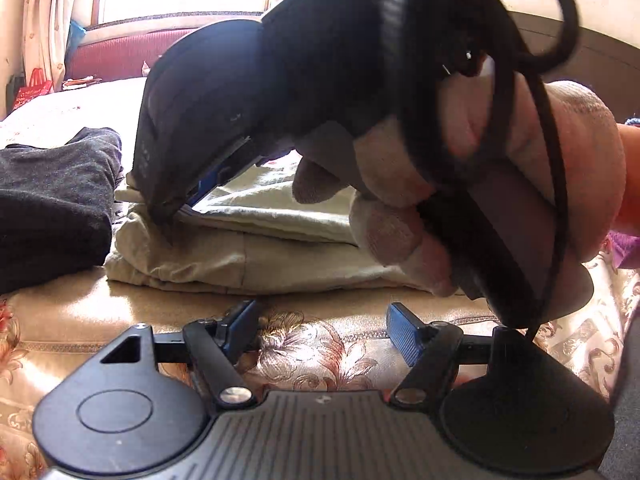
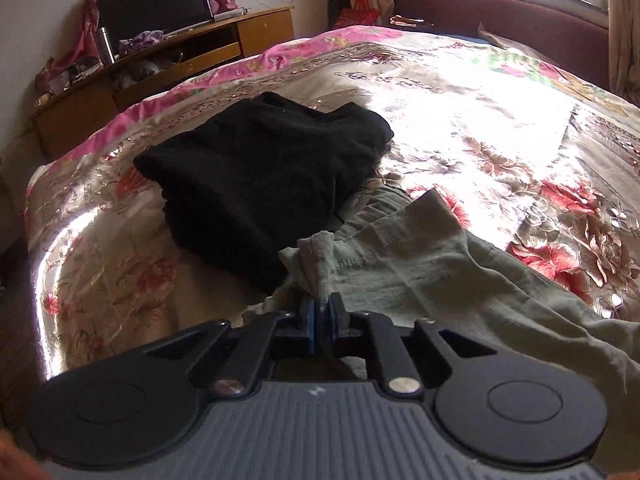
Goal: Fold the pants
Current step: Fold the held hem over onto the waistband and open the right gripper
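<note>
The beige pants (image 2: 420, 264) are seen folded on the floral bedspread (image 2: 500, 128), touching a black garment (image 2: 260, 172). A cloth corner is pinched by the right gripper (image 2: 320, 312), apparently for placing. The left gripper (image 1: 320, 328) is held apart, empty.

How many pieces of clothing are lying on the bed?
2. The beige pants lie folded at the near edge, pinched by the right gripper; a dark folded garment sits beside them. More could be hidden.
</note>
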`<state>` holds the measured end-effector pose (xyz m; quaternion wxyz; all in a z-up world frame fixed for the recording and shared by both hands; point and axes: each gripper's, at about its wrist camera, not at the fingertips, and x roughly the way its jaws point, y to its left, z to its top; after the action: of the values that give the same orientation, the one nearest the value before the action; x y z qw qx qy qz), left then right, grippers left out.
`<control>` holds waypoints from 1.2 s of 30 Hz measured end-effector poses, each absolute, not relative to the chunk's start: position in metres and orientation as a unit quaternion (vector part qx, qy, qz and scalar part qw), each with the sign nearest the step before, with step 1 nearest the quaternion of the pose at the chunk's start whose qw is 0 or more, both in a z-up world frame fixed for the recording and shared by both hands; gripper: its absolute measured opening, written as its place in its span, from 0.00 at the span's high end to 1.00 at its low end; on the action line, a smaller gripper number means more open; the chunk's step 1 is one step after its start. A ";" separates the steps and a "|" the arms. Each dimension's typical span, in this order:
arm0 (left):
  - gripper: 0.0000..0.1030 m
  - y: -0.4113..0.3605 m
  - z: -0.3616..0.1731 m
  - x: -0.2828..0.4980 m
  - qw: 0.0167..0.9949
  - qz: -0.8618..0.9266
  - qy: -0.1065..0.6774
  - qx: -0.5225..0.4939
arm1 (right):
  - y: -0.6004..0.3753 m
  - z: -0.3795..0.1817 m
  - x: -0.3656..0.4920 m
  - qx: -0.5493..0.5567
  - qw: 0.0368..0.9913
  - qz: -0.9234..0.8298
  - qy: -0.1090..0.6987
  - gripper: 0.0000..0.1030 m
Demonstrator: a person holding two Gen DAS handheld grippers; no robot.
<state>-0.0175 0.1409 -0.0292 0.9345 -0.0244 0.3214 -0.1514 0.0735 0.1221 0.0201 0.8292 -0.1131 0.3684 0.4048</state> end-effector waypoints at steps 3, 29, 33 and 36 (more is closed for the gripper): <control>0.19 0.142 -0.029 -0.018 0.934 -0.149 0.324 -0.021 | 0.120 0.022 0.067 -0.109 0.816 0.431 0.369 0.86; 0.19 0.173 -0.021 -0.044 0.935 -0.100 0.339 -0.024 | 0.113 -0.002 0.054 -0.291 0.819 0.392 0.302 0.89; 0.19 0.176 -0.018 -0.047 0.935 -0.097 0.340 -0.020 | 0.097 0.012 0.046 -0.297 0.809 0.417 0.291 0.97; 0.19 0.180 -0.010 -0.049 0.938 -0.096 0.333 -0.011 | 0.091 0.014 0.030 -0.321 0.789 0.452 0.266 0.97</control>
<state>-0.0491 0.1799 -0.0103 0.9378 -0.0109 0.3332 -0.0965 0.0300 0.0909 0.0139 0.7890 -0.3207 0.2655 0.4517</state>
